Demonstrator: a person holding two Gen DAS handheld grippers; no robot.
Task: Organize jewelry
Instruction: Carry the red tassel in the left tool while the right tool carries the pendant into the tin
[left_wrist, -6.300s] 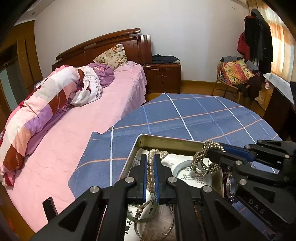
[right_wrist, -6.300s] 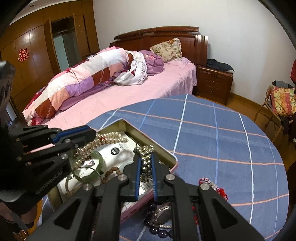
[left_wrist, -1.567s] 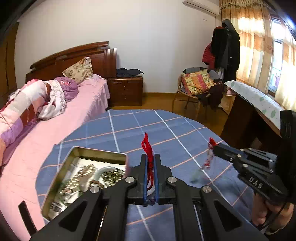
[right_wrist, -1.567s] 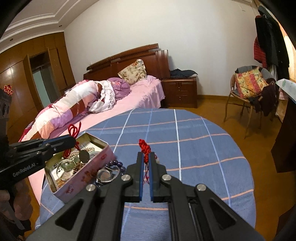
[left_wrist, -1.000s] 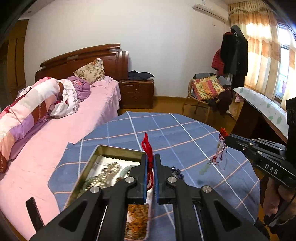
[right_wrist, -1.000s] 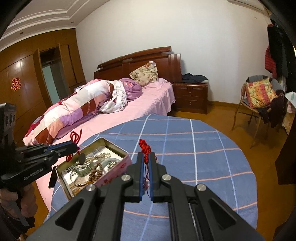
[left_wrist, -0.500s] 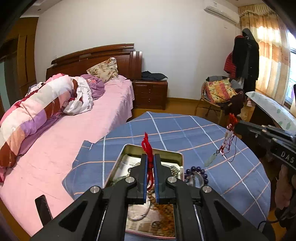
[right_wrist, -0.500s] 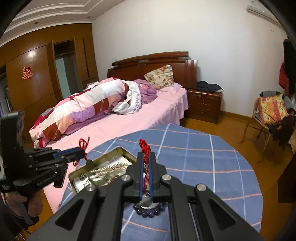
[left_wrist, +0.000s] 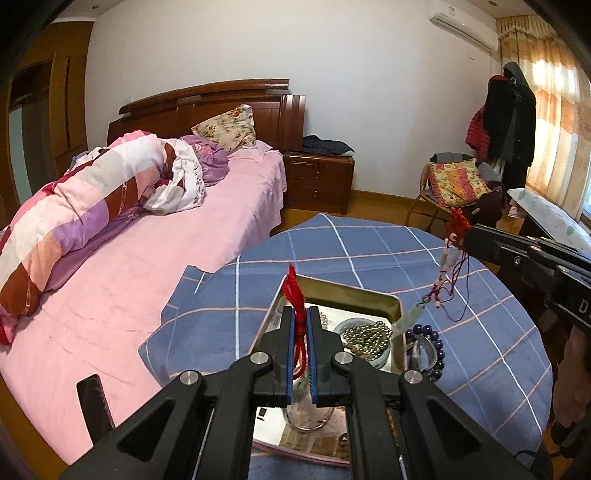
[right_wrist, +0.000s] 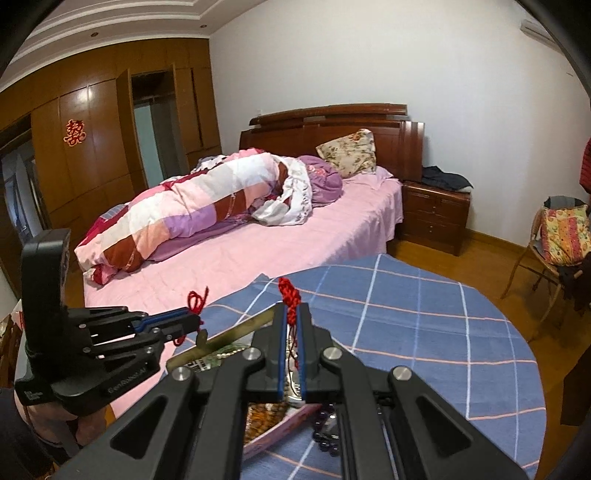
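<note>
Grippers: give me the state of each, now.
Left gripper: jaws closed on a red cord.
Right gripper: jaws closed on a red-corded pendant, which dangles beside the tin.

Two grippers, left (left_wrist: 301, 325) and right (right_wrist: 291, 325), each pinching one red cord, left's (left_wrist: 295, 295) and right's (right_wrist: 290, 295), one tin (left_wrist: 354, 295) sitting on one table (left_wrist: 480, 332), one dark bead bracelet (left_wrist: 430, 332) lying beside it, one bed (left_wrist: 184, 258), one pillow (left_wrist: 227, 127), one chair (left_wrist: 450, 188) standing behind.
</note>
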